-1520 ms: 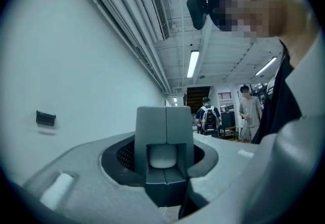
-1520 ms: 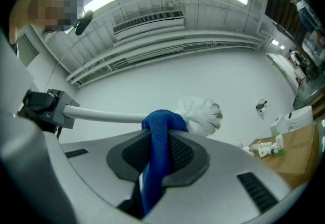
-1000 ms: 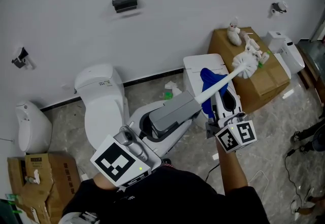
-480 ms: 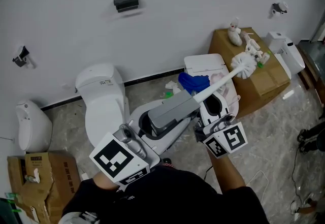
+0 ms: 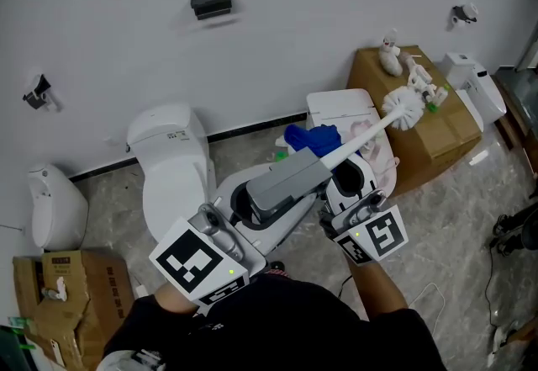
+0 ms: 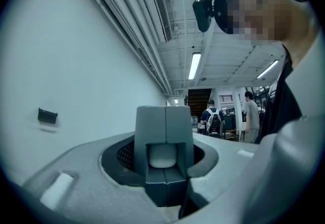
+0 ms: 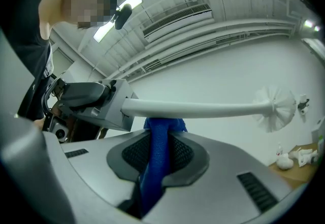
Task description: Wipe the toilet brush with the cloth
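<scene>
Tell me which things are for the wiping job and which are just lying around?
For the job:
toilet brush, held by the left gripper
blue cloth, held by the right gripper

Just lying about:
toilet
cardboard box

In the head view the blue cloth (image 5: 313, 139) is half hidden behind the toilet brush (image 5: 370, 132), and your right gripper (image 5: 338, 176) covers its own tongs. At 8 o'clock the picture's edge cuts the cardboard box (image 5: 84, 277). In the left gripper view the people (image 6: 213, 119) far behind are too small to tell.

cloth (image 5: 313, 139) under brush (image 5: 361, 137), toilet (image 5: 172, 172) left — box (image 5: 445, 134) right
</scene>
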`<move>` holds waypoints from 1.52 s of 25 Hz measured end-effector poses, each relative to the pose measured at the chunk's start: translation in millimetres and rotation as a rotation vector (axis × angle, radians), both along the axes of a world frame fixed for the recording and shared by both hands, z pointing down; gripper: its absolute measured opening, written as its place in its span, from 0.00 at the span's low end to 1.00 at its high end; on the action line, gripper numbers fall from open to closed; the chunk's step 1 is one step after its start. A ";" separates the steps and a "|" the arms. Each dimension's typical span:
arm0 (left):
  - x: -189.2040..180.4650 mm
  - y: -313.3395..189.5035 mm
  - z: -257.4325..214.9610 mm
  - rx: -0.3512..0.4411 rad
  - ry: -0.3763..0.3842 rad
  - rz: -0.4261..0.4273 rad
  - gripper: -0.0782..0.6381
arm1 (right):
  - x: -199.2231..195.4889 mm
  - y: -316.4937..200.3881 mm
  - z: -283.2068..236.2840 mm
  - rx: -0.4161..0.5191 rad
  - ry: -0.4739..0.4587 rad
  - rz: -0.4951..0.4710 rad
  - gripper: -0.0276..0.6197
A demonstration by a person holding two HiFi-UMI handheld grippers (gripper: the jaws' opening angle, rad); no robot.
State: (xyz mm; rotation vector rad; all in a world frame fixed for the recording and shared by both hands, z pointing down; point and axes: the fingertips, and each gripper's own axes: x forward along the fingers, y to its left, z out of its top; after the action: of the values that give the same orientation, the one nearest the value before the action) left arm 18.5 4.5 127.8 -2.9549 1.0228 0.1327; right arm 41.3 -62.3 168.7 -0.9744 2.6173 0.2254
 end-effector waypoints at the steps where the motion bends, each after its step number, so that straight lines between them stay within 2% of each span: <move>1: 0.1 0.0 0.0 -0.001 -0.001 0.000 0.34 | -1.1 0.7 -0.6 0.003 0.000 -0.004 0.14; 6: 0.0 0.3 0.3 -0.007 -0.003 -0.003 0.34 | -4.5 7.1 -4.1 0.029 0.004 -0.029 0.14; 16: -0.2 -0.5 1.4 -0.014 0.002 0.002 0.34 | -3.7 9.7 -5.8 0.008 -0.040 -0.058 0.14; 23: 0.5 -2.2 4.7 -0.010 -0.010 0.000 0.34 | -5.8 12.7 -14.1 -0.019 -0.116 -0.120 0.14; 38: 0.4 -3.1 6.1 0.008 -0.034 -0.014 0.34 | -2.0 6.3 -1.8 -0.037 -0.069 -0.114 0.14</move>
State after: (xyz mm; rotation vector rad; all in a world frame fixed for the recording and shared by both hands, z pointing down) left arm 18.9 1.4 133.9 -2.9319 1.0363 0.0856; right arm 39.3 -56.0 166.8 -0.8260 2.6116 0.1135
